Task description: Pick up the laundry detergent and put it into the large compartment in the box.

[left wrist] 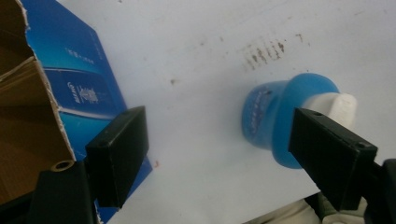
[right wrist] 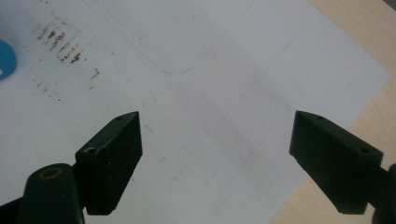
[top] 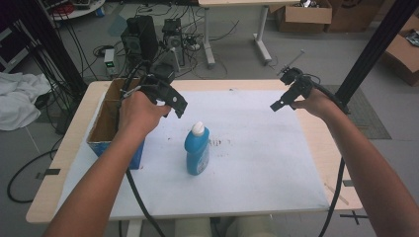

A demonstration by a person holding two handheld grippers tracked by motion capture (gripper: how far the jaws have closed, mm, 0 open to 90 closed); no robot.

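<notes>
A blue bottle (top: 197,150) with a white cap stands upright on the white sheet (top: 257,163) near the table's middle. In the left gripper view the blue bottle (left wrist: 280,116) shows from above, partly behind the right jaw. My left gripper (top: 179,107) hovers open above and to the left of the bottle, beside the box; in its own view the left gripper (left wrist: 229,154) holds nothing. My right gripper (top: 276,104) hangs open over the sheet's far right part. The right gripper (right wrist: 215,158) looks down on bare sheet, with a sliver of the bottle (right wrist: 5,60) at the left edge.
An open cardboard box (top: 106,121) with blue printed sides (left wrist: 84,88) stands at the table's left. Brown smudges (top: 220,143) mark the sheet right of the bottle. The wooden table edge (top: 323,148) runs along the right. Cables, boxes and stands crowd the floor beyond.
</notes>
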